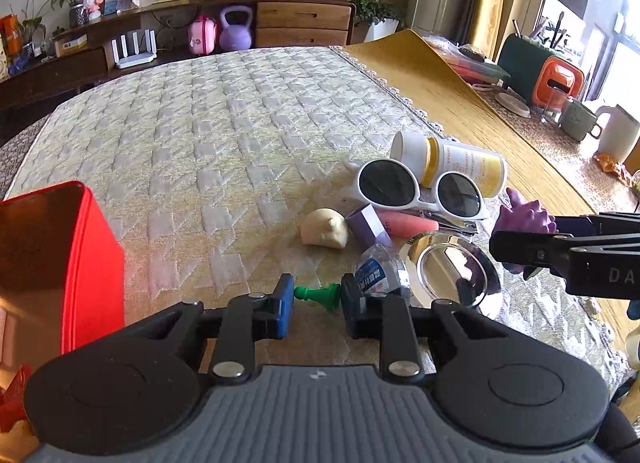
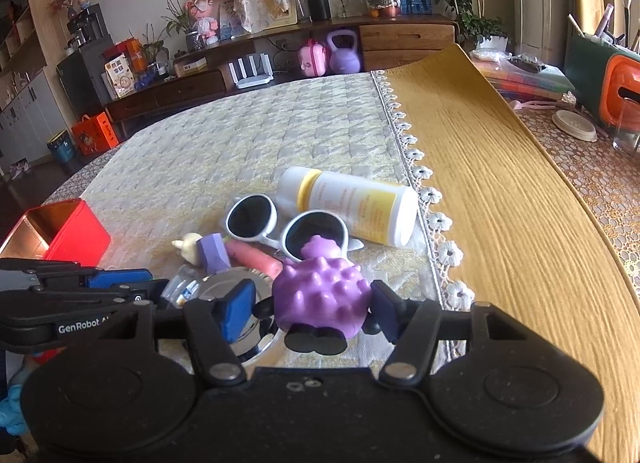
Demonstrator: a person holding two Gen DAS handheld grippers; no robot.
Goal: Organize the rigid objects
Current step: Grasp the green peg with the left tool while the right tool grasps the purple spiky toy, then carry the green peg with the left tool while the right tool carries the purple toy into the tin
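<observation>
A pile of small objects lies on the quilted cloth: white sunglasses (image 1: 420,189), a white-and-yellow bottle (image 1: 452,161), a cream figurine (image 1: 325,227), a purple block (image 1: 368,225), a pink stick (image 1: 408,223), a small plastic bottle (image 1: 378,273) and a steel dish (image 1: 452,267). My left gripper (image 1: 316,297) is shut on a green chess pawn (image 1: 318,295), low over the cloth. My right gripper (image 2: 312,307) stands open around a purple spiky toy (image 2: 324,295); whether its pads touch the toy I cannot tell. The red box (image 1: 80,263) stands open at the left.
The red box also shows in the right wrist view (image 2: 76,235). A yellow runner (image 2: 500,183) covers the table's right side. Beyond it stand an orange-green holder (image 1: 552,79), a mug (image 1: 578,123) and a white jug (image 1: 618,135). A sideboard lines the far wall.
</observation>
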